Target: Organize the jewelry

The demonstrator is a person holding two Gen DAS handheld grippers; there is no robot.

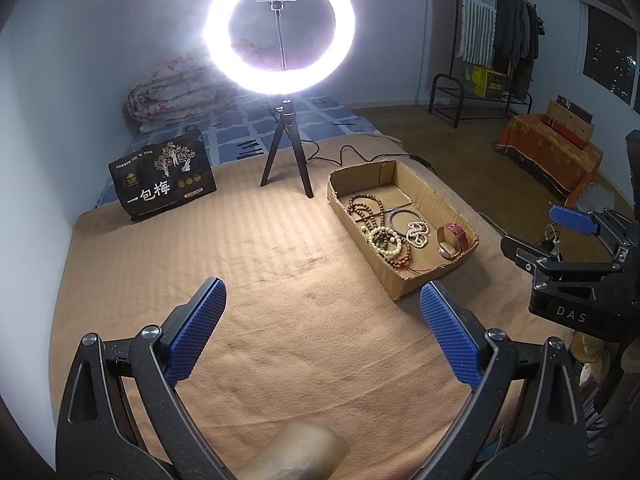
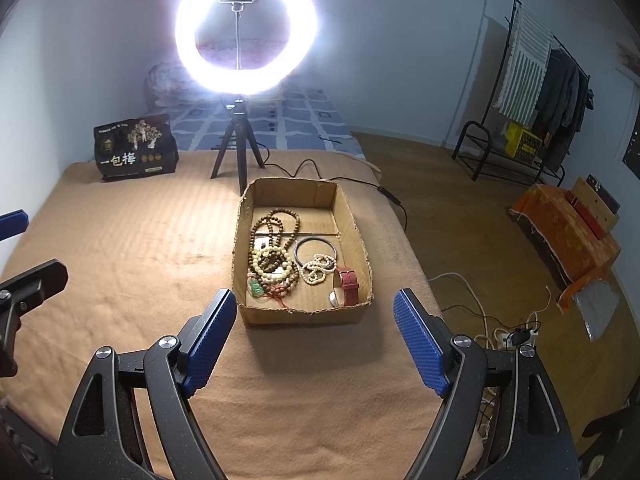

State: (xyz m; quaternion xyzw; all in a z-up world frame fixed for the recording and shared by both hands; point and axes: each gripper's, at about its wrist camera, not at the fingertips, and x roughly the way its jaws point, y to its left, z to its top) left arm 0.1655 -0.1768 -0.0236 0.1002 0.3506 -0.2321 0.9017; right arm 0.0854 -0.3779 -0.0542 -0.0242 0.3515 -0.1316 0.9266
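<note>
Both grippers hung wide open and empty over the tan ribbed blanket (image 2: 132, 248), nothing between the blue pads. The left gripper (image 1: 322, 316) filled the lower middle of its own view; the right gripper (image 2: 314, 326) did the same in its view, aimed straight at the shallow brown cardboard box (image 2: 304, 314) at frame centre. In the left view the box (image 1: 416, 280) sat right of centre.

All jewelry lay inside the box: a long strand of dark brown wooden beads (image 2: 276, 222), a heap of cream and tan bead bracelets (image 2: 272, 268), a thin dark bangle (image 2: 315, 249), a knotted white pearl-like strand (image 2: 318, 268) and a red-strapped watch (image 2: 347, 286) at the lower right of the box. A small green pendant (image 2: 256, 289) showed at the lower left of the heap.

Step looked like the start or the finish, no piece in hand. If sorting was still due, the right gripper likely needed to drop into the box and close on one separate piece; the watch or bangle looked easiest, the bead heap was tangled.

A lit white ring light on a black tripod (image 2: 240, 28) stood behind the box.
</note>
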